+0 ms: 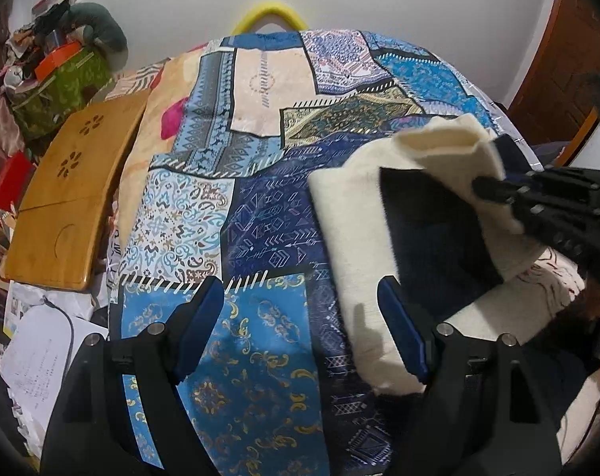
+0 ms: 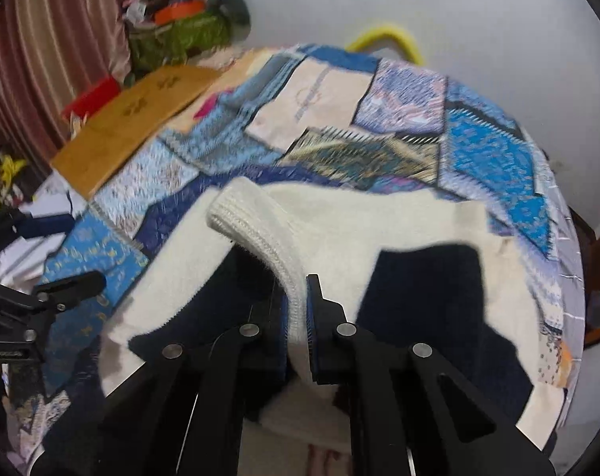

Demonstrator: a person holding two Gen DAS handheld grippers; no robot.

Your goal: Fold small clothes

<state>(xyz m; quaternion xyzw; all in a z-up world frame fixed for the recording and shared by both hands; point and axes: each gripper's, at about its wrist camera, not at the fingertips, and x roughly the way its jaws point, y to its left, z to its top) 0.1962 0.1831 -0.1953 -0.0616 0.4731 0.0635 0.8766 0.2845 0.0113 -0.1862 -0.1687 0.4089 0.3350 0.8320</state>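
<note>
A cream and navy knit garment (image 1: 351, 222) lies on the right part of a blue patchwork bedspread (image 1: 236, 214). My left gripper (image 1: 300, 325) is open and empty, its right finger over the garment's cream near edge. My right gripper (image 2: 298, 305) is shut on the garment's ribbed cream edge (image 2: 260, 238) and holds it lifted above the rest of the garment (image 2: 419, 214). In the left wrist view the right gripper (image 1: 494, 190) shows at the right, pinching the raised cream flap. The left gripper (image 2: 70, 285) shows at the left edge of the right wrist view.
A wooden lap desk (image 1: 70, 198) lies at the left of the bed. Papers (image 1: 42, 357) and a cable lie beside it. A green bag with clutter (image 1: 62, 79) stands at the back left. A yellow curved handle (image 1: 270, 16) sits behind the bed by the white wall.
</note>
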